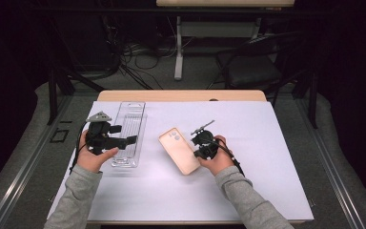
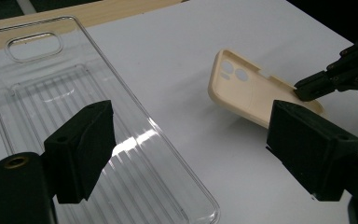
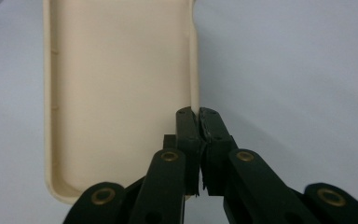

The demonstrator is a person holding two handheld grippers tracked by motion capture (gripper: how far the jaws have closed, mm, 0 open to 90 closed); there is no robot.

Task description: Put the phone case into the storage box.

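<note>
High view: right hand-held gripper (image 1: 201, 147) pinching tilted beige phone case (image 1: 178, 150) rim.

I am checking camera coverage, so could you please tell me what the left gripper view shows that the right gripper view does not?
Left gripper view: the clear ribbed plastic phone case between the left gripper's wide-open jaws, and the camera cutouts.

Right gripper view: the beige case's hollow inside, its side wall pinched by the shut right gripper.

Both: the beige phone case and the white table cover.
</note>
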